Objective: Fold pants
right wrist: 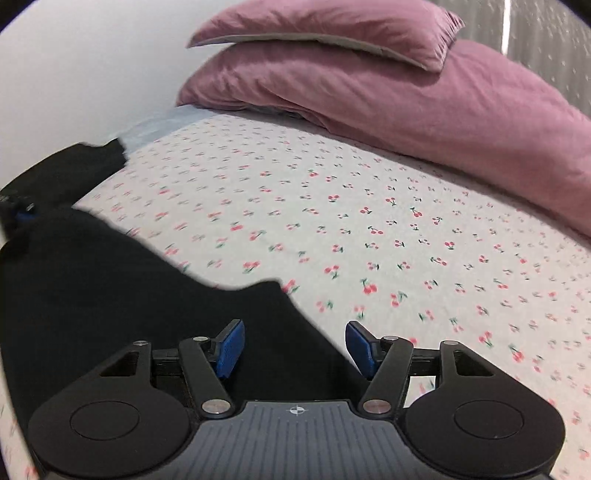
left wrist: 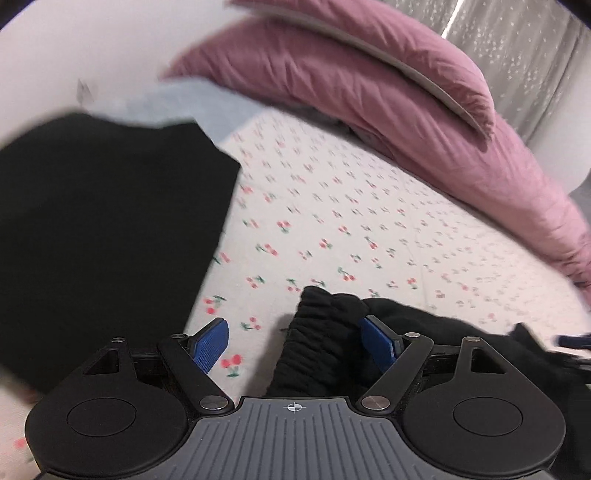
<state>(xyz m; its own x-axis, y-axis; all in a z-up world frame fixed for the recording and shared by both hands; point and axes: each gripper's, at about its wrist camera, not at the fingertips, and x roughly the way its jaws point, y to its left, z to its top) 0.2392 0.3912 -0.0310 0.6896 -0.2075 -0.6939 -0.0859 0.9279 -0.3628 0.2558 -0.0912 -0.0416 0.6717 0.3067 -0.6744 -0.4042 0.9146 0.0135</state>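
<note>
Left wrist view, far left: black pants (left wrist: 110, 221) spread flat over the cherry-print sheet (left wrist: 351, 221), a broad dark panel reaching from the left edge toward the middle. Behind it, a pale blue cloth (left wrist: 177, 103) against the white wall (left wrist: 92, 44). In the middle foreground: left gripper (left wrist: 295, 341), released, blue pads (left wrist: 210, 345) spread wide. Between them, a gathered, ribbed band of the pants (left wrist: 317, 343) bunched up, lying against the right pad and apart from the left one; not pinched. Further right, more black fabric heaped low along the bottom edge, blurred. At the far right edge, a sliver of blue and black, too blurred to identify. Upper right: pink duvet (left wrist: 424, 147) piled along the back of the bed, pink pillow (left wrist: 369, 48) on top, grey curtain (left wrist: 535, 66) behind.

Right wrist view, far left: black pants (right wrist: 110, 295) covering the lower left of the sheet (right wrist: 369, 221), one edge running diagonally down toward the gripper. At the left edge, a small blue-and-black object (right wrist: 22, 212), probably the other gripper, too small to be sure. Centre foreground: right gripper (right wrist: 295, 349), released, pads (right wrist: 231, 347) apart, hovering over the pants' edge; left pad over black fabric, right pad over sheet, nothing clamped. Right side: bare cherry-print sheet, then pink duvet (right wrist: 461, 110) and pillow (right wrist: 332, 26) at the back.
</note>
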